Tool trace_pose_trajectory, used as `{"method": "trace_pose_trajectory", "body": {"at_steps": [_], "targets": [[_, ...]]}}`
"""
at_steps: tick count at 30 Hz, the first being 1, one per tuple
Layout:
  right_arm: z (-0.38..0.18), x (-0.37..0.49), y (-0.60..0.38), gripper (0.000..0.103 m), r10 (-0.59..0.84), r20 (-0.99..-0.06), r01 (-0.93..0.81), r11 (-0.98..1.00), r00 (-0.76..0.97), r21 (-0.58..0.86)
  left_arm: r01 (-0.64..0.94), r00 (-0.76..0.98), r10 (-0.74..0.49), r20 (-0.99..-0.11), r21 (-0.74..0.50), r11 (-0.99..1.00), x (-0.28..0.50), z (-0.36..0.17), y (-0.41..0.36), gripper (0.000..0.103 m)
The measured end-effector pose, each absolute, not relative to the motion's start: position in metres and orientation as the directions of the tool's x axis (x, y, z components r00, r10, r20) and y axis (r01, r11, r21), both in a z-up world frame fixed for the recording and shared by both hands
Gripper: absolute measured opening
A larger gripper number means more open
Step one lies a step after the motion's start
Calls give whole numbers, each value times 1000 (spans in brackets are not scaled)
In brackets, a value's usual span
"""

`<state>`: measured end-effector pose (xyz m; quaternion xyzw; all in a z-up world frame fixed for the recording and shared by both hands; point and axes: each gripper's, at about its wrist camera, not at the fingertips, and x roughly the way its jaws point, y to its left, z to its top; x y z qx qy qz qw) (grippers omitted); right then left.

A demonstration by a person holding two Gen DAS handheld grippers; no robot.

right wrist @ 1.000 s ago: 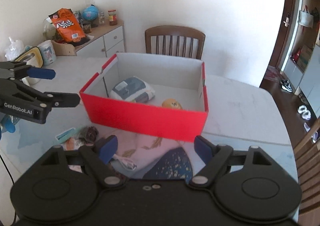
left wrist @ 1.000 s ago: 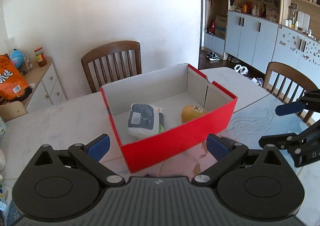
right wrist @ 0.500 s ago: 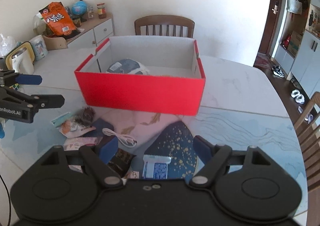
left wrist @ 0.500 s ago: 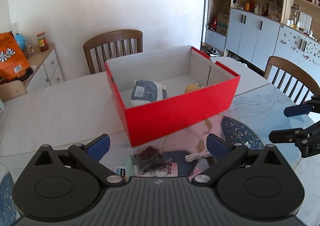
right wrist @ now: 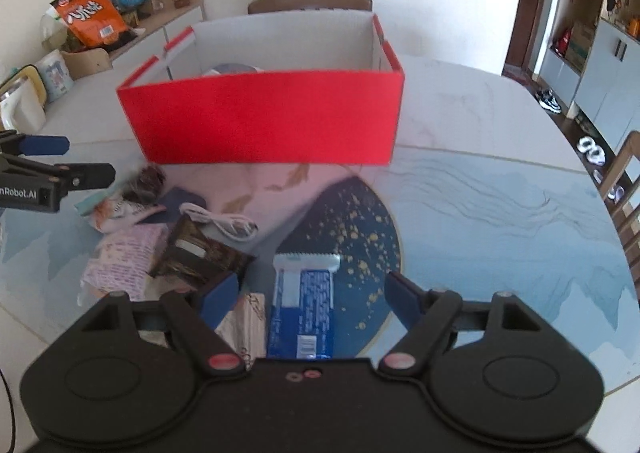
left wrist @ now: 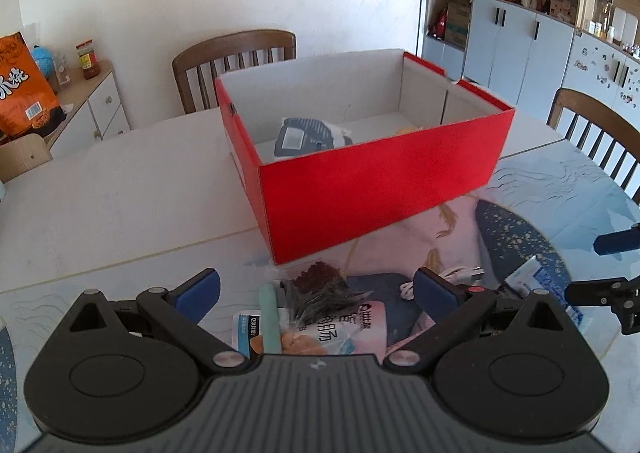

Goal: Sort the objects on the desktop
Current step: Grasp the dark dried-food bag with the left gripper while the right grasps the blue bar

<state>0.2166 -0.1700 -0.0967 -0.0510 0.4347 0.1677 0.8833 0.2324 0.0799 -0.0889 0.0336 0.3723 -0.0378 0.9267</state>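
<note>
Currently, by label:
Left gripper [left wrist: 316, 287]: jaws spread wide, holding nothing, hovering over the clutter at the desk's near edge.
Right gripper [right wrist: 314, 293]: jaws spread wide, empty, above the blue wrapped bar [right wrist: 301, 317].
Red box [left wrist: 380, 189]: open, on the desk [left wrist: 120, 205] at 12 o'clock from both grippers; a grey-blue packet [left wrist: 308, 137] lies inside.
Loose items: a bag of dark dried bits [left wrist: 320, 289], a teal stick [left wrist: 269, 317], a white cable [right wrist: 224, 223] and a dark brown packet [right wrist: 200, 253], all outside the box, at 6 o'clock from it.
</note>
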Motion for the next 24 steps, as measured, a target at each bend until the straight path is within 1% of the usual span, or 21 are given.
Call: {"method": "trace_pose_trajectory", "body": {"at_steps": [8, 24], "targets": [[-111, 224, -168, 79, 242, -803, -349, 936, 545, 46, 85, 703, -51, -710, 13, 996, 243, -104, 82, 103], [-128, 240, -160, 78, 224, -822, -350, 936, 524, 33, 71, 685, -37, -728, 16, 997, 261, -127, 84, 103]]}}
